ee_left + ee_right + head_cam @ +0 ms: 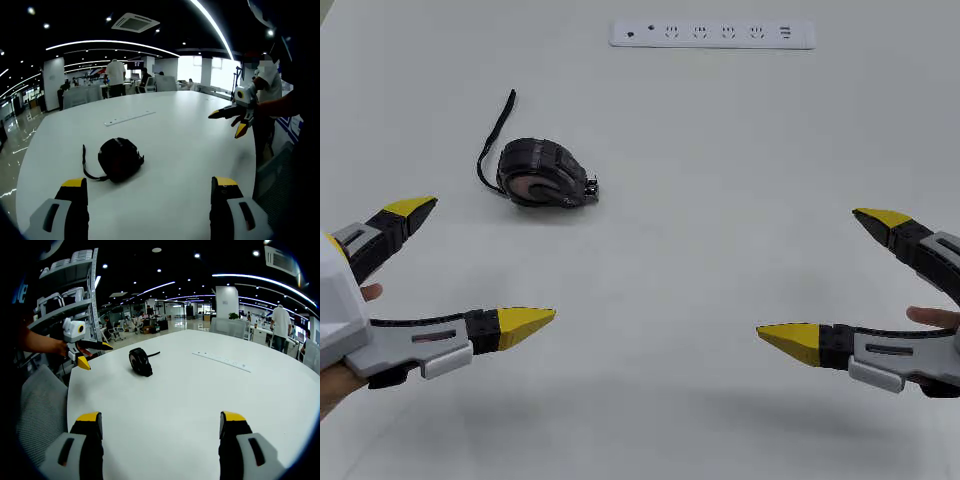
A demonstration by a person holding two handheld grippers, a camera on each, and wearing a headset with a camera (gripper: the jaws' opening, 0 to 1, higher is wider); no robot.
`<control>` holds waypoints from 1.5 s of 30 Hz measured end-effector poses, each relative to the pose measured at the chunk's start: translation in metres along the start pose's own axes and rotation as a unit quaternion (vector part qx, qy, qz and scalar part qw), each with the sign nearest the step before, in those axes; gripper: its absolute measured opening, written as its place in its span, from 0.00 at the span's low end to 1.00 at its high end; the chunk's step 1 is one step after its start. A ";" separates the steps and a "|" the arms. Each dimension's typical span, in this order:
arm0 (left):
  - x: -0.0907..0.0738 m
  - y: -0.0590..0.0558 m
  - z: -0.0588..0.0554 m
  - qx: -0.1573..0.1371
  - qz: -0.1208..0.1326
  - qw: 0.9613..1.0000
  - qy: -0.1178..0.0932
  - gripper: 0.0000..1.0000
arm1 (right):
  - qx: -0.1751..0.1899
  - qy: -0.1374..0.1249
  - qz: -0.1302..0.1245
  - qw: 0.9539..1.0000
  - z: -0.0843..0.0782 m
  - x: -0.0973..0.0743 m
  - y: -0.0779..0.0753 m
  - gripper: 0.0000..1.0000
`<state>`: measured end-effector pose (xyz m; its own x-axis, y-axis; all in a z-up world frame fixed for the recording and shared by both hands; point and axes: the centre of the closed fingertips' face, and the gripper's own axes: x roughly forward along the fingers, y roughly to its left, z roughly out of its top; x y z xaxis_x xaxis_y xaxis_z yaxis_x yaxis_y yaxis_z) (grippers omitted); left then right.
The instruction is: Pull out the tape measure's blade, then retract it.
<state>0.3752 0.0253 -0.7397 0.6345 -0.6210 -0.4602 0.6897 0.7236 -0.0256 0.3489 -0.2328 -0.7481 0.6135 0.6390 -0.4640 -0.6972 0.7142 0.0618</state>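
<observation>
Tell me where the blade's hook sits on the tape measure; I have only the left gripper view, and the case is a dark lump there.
Observer: The head view shows the hook low on the tape measure's right end, on the side toward the right gripper.
Operator: Report how it stands.
Observer: The right gripper view shows it upright on its narrow edge.
Operator: Name the white strip beyond it.
Observer: A power strip, its sockets in a row, no plugs in them.
</observation>
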 end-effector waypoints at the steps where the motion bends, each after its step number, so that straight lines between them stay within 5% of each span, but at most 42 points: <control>1: 0.000 0.000 0.000 0.001 0.000 1.000 0.000 1.00 | -0.001 0.000 -0.001 1.000 0.000 0.000 0.000 1.00; 45: 0.015 0.006 0.005 0.026 -0.021 0.999 0.017 1.00 | -0.027 0.023 0.024 0.999 -0.002 0.014 -0.004 0.97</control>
<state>0.3903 0.0194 -0.7424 0.5925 -0.6395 -0.4899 0.7334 0.6798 -0.0005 0.3598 -0.2270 -0.7570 0.5617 0.6578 -0.5019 -0.7458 0.6652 0.0372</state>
